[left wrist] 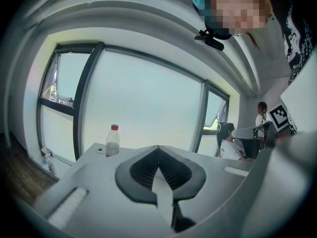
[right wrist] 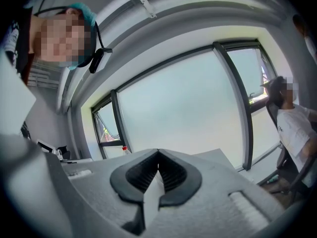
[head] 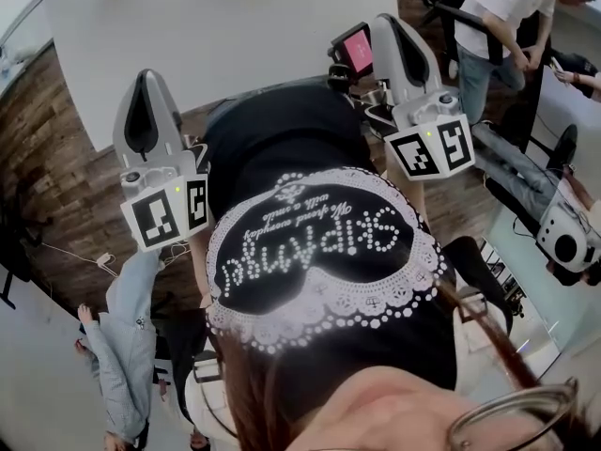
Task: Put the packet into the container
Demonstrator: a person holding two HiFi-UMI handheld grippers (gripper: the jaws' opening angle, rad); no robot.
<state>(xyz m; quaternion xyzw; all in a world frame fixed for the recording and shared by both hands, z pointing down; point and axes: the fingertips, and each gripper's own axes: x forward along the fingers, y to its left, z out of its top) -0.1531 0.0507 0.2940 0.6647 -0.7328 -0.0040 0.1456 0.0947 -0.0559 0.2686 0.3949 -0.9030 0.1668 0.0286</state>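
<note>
On the white worktop (head: 235, 45) ahead of me I find no packet and no container in any view. Their whereabouts cannot be established from here. I judge the task as not begun: nothing is picked up, nothing placed, and every step remains.

My left claw (left wrist: 157, 150) is pressed together at the tips with nothing between the pads. My right claw (right wrist: 158, 152) is likewise pressed together and carries nothing. Both are held up in front of my chest, near the worktop's near edge and clear of its surface.

Count:
- Claws: two, both empty.
- Worktop: one.
- Bottle (left wrist: 113, 141): one, clear with a red cap, upright towards the far left of the worktop.
- Packets: none in view.
- Containers: none in view.
</note>
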